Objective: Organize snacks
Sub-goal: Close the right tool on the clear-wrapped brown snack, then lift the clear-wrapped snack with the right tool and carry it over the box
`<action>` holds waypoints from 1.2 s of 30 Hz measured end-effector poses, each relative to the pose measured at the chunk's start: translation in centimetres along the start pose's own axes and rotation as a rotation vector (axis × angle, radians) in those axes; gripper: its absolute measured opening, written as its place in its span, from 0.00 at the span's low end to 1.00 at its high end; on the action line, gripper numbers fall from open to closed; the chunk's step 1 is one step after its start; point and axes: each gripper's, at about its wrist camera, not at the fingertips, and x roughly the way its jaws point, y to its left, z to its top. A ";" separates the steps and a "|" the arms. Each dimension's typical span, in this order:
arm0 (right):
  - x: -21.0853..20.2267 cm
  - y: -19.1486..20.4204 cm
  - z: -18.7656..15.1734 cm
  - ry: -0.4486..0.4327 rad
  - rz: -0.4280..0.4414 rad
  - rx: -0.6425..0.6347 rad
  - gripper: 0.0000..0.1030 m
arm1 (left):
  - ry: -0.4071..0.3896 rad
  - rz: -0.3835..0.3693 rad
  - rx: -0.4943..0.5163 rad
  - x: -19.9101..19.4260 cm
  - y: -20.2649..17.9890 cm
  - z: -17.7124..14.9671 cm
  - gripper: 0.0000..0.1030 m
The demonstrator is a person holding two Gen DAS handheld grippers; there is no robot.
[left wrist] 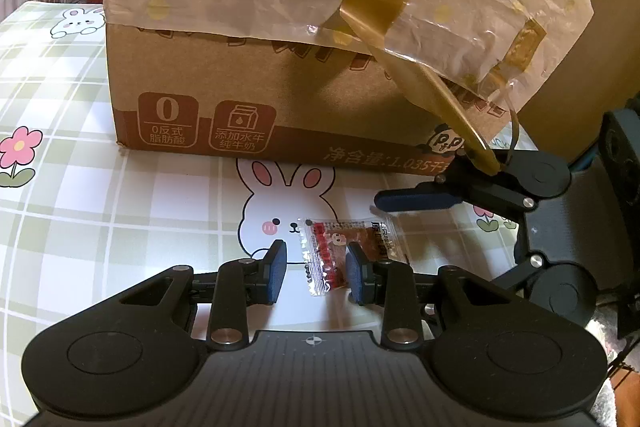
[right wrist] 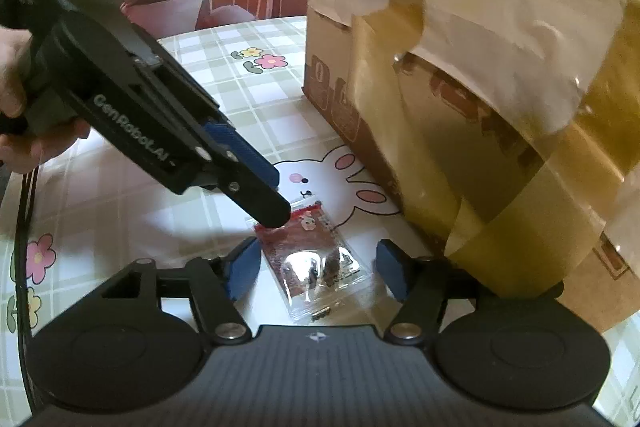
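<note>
On the table (left wrist: 60,187) I count 1 snack packet (left wrist: 340,251), 1 cardboard box (left wrist: 240,87), 2 tools: left (left wrist: 316,273) and right (right wrist: 316,267), and 1 potted plant (right wrist: 176,3) behind.

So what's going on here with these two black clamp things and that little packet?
A person holds a two-finger gripper in each hand over a small snack packet lying on the bunny-print tablecloth. The left gripper is open, its fingers on either side of the packet. The right gripper is open too, just above the packet. Neither has gripped it yet. Right behind stands a cardboard box with loose plastic and brown tape hanging over it.
</note>
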 end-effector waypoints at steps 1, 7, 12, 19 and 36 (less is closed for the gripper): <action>0.1 -0.1 0.0 0.000 0.003 0.012 0.66 | 0.000 -0.001 -0.003 0.0 0.0 0.0 0.33; -0.1 -0.1 -0.4 -0.023 0.013 0.072 0.59 | 0.000 -0.006 -0.022 0.1 0.1 0.0 0.33; -0.7 0.7 -0.6 -0.028 -0.001 0.109 0.44 | 0.004 -0.009 -0.045 0.1 0.2 0.0 0.33; -1.7 2.2 -2.0 -0.104 -0.042 0.201 0.42 | 0.013 -0.041 -0.067 0.0 0.0 -0.6 0.33; -4.3 3.5 -1.3 -0.152 -0.091 0.175 0.38 | 0.008 -0.142 -0.191 -0.6 0.3 -0.9 0.29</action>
